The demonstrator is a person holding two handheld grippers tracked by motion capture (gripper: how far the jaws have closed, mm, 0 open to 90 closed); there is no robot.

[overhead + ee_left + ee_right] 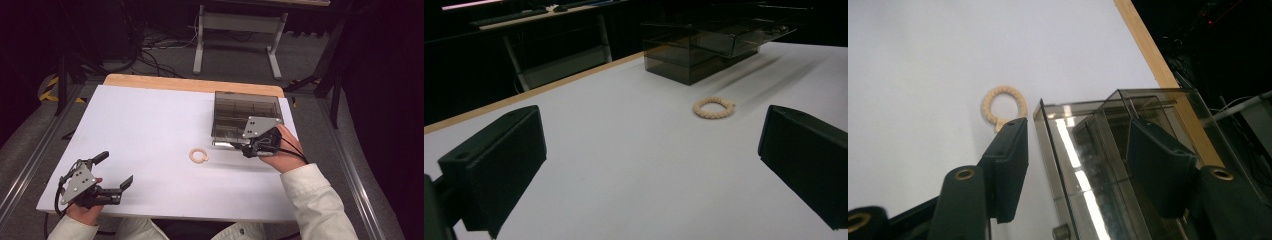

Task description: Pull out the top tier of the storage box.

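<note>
- The counter [150, 125] takes up most of the high view: white top, with a strip of wood along its far edge.
- Smoked see-through box [240, 112] sits at the right of centre in the high view, towards the far edge. You can see dividers inside it. In the left gripper view it's at top centre [684, 50].
- Right gripper [248, 149] is at the near edge of that box, with the person's hand in a pale sleeve behind it. In the right gripper view the jaws straddle the box's near wall [1058, 165], one outside and one inside, and there's a gap at the pads. So it's released, not clamping the wall as far as I can see.
- Left gripper [114, 170] is down in the lower left of the high view, near the front edge of the counter. Jaws spread wide with nothing in them.
- Smallest bit: a beaded cream bracelet [198, 156] lying flat on the counter just below centre in the high view, a little left of the box and well apart from the left gripper. In the right gripper view it's left of centre [1004, 107].
</note>
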